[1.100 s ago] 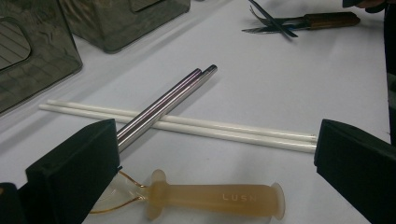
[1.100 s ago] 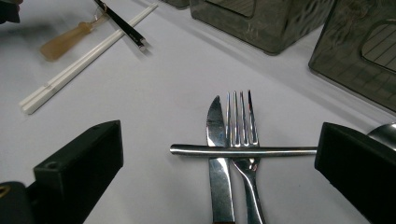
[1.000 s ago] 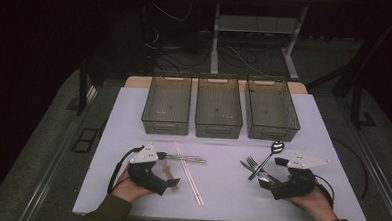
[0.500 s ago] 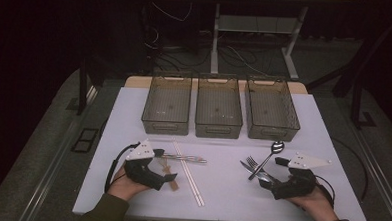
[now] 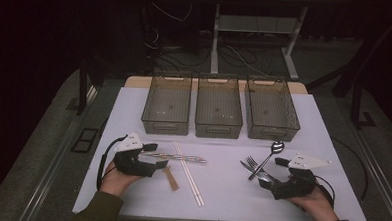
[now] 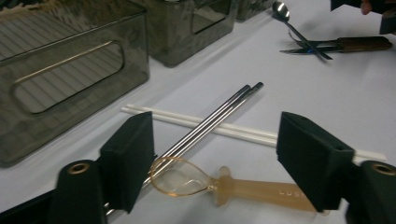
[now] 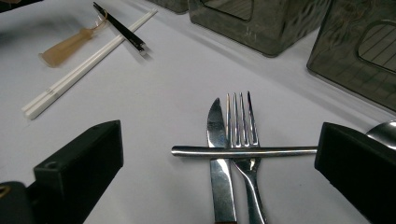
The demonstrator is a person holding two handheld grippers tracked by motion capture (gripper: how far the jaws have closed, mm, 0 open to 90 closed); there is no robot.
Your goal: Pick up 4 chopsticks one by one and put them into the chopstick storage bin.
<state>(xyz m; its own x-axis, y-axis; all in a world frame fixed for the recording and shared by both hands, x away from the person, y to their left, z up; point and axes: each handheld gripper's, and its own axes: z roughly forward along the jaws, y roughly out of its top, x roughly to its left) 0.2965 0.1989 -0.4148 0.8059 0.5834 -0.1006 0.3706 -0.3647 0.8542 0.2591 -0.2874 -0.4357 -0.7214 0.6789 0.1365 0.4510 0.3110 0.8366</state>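
My left gripper (image 5: 156, 164) (image 6: 215, 140) hovers low over the white table (image 5: 220, 191). Its jaws have just been closing and still stand apart. Between them lie a pair of metal chopsticks (image 6: 210, 116) and the bowl of an amber plastic spoon (image 6: 243, 186); neither pad touches them. White chopsticks (image 5: 188, 175) lie crossed under the metal pair. My right gripper (image 5: 267, 177) (image 7: 219, 149) rests open at the right. A knife (image 7: 219, 154), a fork (image 7: 240, 121) and a metal spoon (image 5: 272, 151) lie between its wide jaws, the spoon's handle across the other two.
Three smoky see-through bins (image 5: 168, 103) (image 5: 219, 105) (image 5: 271, 108) stand in a row at the table's far side. A bare strip of table lies between the two groups of cutlery. Cables and table legs sit on the dark floor beyond.
My left gripper has shifted slightly over the chopsticks and amber spoon, and its jaws have narrowed. The right gripper and the cutlery have stayed put.
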